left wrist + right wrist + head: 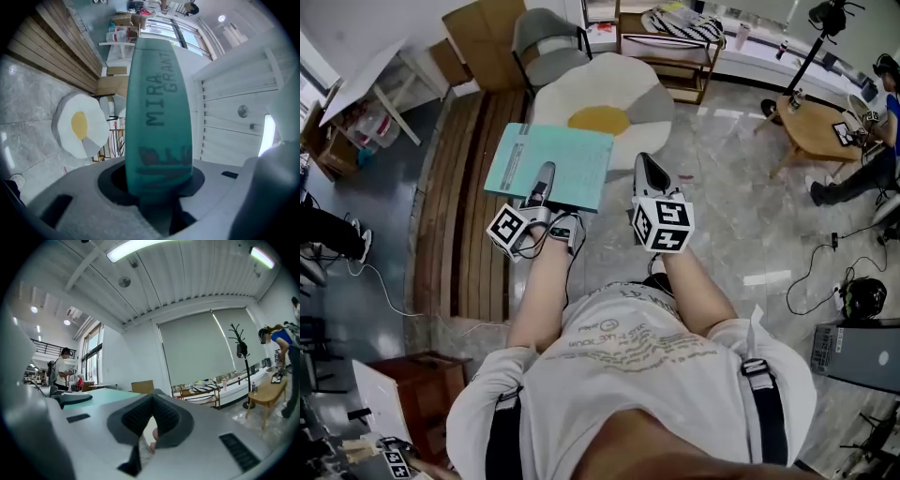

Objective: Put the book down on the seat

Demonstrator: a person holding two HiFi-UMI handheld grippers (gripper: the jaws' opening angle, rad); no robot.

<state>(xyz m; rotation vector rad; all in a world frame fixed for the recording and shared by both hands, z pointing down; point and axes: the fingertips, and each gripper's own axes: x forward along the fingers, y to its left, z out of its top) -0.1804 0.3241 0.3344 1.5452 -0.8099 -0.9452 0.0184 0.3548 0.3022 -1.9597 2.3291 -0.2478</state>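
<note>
Head view: the left gripper [542, 187] has its fingers clamped on the near edge of the teal book [551, 161]. The book is held flat in the air, its far edge near the egg-shaped seat [600, 108]. The right gripper [649, 173] is just beside the book's right edge.

Left gripper view: the book's spine stands pinched between the fingers [70, 206].

Right gripper view: the fingers are closed together and empty, with the book's cover to their left.

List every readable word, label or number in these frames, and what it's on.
"MIRA GRANT": on the spine of the teal book, left gripper view.
Larger dark lettering lower on that spine: too blurred to read.
Grey print on the person's white T-shirt, head view: too small and warped to read.
Nothing else is legible in any view.
</note>
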